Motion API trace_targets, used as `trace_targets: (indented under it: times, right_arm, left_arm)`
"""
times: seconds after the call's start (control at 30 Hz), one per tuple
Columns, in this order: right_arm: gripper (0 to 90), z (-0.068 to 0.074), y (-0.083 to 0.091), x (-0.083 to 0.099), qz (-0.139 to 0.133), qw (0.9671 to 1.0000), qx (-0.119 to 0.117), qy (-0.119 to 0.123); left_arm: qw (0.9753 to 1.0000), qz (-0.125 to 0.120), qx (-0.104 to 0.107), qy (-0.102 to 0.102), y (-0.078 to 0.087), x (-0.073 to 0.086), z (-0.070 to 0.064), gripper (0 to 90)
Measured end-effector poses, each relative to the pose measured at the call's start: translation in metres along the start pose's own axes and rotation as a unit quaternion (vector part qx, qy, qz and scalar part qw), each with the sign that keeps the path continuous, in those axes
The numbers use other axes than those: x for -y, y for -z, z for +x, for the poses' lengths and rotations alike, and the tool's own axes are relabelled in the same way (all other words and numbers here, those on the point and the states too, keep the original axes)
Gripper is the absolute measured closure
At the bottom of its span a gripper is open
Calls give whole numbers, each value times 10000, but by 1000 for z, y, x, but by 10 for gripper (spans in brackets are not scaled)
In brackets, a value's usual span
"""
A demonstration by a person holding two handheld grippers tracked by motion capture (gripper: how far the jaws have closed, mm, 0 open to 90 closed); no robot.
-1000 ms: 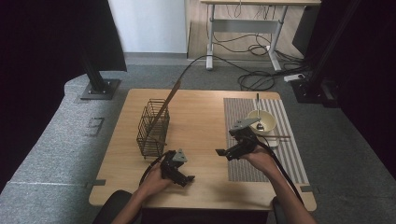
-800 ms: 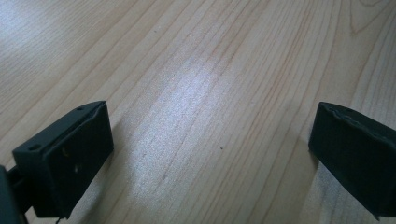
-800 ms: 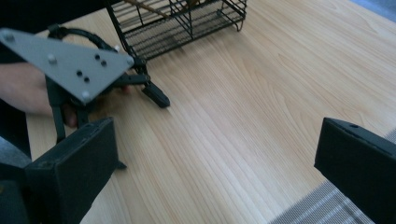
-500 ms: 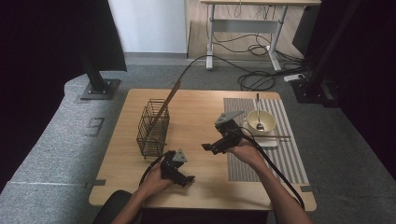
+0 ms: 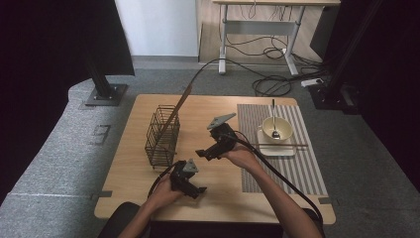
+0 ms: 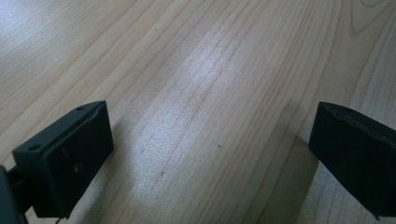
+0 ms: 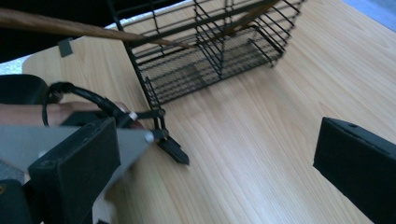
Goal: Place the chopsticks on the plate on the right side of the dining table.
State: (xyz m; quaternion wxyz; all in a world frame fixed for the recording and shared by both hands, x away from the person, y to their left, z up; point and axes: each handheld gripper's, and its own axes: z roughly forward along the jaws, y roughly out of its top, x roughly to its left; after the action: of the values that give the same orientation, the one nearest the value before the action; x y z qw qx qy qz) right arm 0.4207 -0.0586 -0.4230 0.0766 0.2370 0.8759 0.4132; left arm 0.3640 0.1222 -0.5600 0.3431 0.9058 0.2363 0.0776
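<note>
Pale wood table (image 5: 223, 106), carrying all items; positions are given from the black wire basket (image 5: 162, 136), which stands upright near the table's left edge. A grey striped mat (image 5: 302, 168) lies well to the right of the basket. A long wooden stick (image 5: 179, 101) leans in the basket, its upper end projecting over the far table edge.

The right gripper (image 5: 205, 152) is just right of the basket, jaws wide apart and holding nothing. One second ago it was over the mat beside the cream bowl (image 5: 275, 128); it has since travelled left, clear of the mat. Judged from this, the work at the bowl is done and the basket or its stick is the next target. In the right gripper view the basket (image 7: 219, 60) lies directly ahead.

The left gripper (image 5: 195, 191) rests in front of the basket, towards the person, unmoved; its jaws (image 6: 210, 154) are spread over bare wood and hold nothing.

Bare table separates the right gripper from the basket. The basket's near corner and the left gripper just below the path are the edges to mind. The bowl, with a spoon (image 5: 273, 119), is far right of the basket.
</note>
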Motion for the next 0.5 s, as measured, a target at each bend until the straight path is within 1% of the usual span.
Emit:
trace_targets:
  times: [0.07, 0.1, 0.13, 0.17, 0.2, 0.27, 0.3, 0.33, 0.37, 0.43, 0.5]
  right_arm:
    - [0, 4, -8, -5, 31, 10000, -61, 44]
    - [0, 4, -8, -5, 31, 10000, -61, 44]
    - [1, 8, -12, -8, -1, 9999, -127, 99]
    - [1, 8, -12, -8, -1, 9999, -127, 99]
    - [1, 10, -16, -10, -13, 9997, -227, 100]
    - [0, 12, -18, -12, -9, 9996, -253, 113]
    - [0, 14, -19, -13, -1, 9995, -265, 151]
    - [0, 19, -22, -17, -49, 9990, -365, 251]
    - [0, 19, -22, -17, -49, 9990, -365, 251]
    - [0, 22, -24, -20, -49, 9986, -452, 274]
    - [0, 25, -27, -22, -8, 9983, -469, 357]
  left_arm:
    - [10000, 23, -1, -26, 0, 0, 0, 0]
    - [10000, 23, -1, -26, 0, 0, 0, 0]
    - [10000, 14, 0, -15, 0, 0, 0, 0]
    - [10000, 15, 0, -17, 0, 0, 0, 0]
    - [10000, 15, 0, -16, 0, 0, 0, 0]
    - [10000, 12, -2, -14, 0, 0, 0, 0]
    - [10000, 18, 8, -11, 0, 0, 0, 0]
    - [10000, 15, -6, -5, 0, 0, 0, 0]
    - [10000, 15, -6, -5, 0, 0, 0, 0]
    - [10000, 0, -17, 19, 0, 0, -1, 0]
    - [10000, 2, -3, 8, 0, 0, -1, 0]
